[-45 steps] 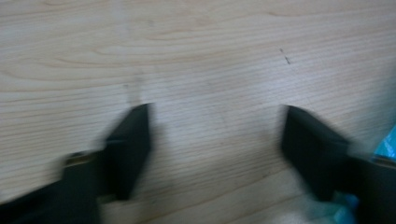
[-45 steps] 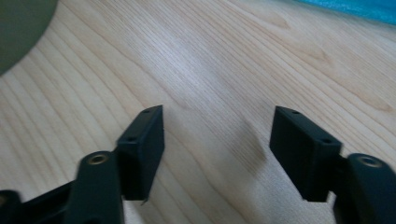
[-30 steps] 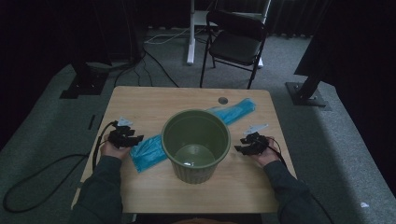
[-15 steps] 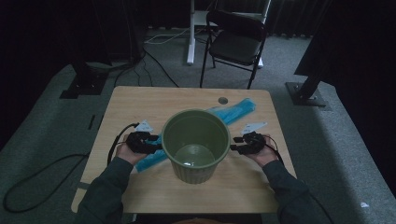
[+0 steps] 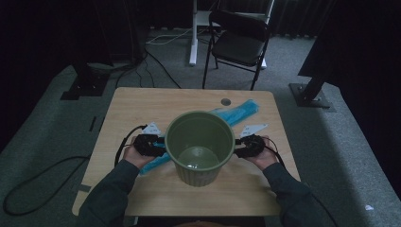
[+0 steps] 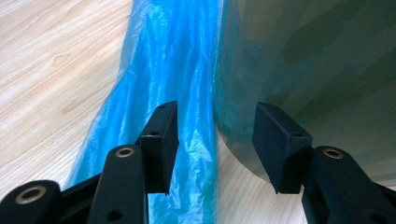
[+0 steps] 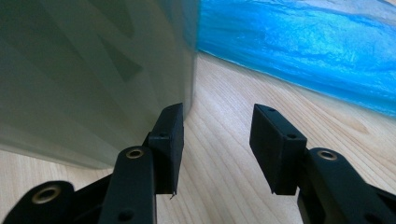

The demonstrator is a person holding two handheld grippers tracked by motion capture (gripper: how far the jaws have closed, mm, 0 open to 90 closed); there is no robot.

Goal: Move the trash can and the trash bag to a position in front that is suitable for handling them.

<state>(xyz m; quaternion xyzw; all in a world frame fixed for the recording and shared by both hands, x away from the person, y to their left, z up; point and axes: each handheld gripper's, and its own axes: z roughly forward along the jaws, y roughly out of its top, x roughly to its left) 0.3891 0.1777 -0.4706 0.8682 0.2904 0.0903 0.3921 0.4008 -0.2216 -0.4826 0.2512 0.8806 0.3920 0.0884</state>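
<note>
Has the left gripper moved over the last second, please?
Yes. The left gripper has slid rightward across the table, closing in on the green bin over the blue bag.

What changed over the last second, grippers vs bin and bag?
The left gripper moved in toward the green bin, from out near the table's left part to right beside the bin's wall, over the blue plastic bag. The right gripper closed in slightly on the bin's other side. Both have their jaws open; nothing is gripped. Bin, bag and table stayed as they were.
</note>
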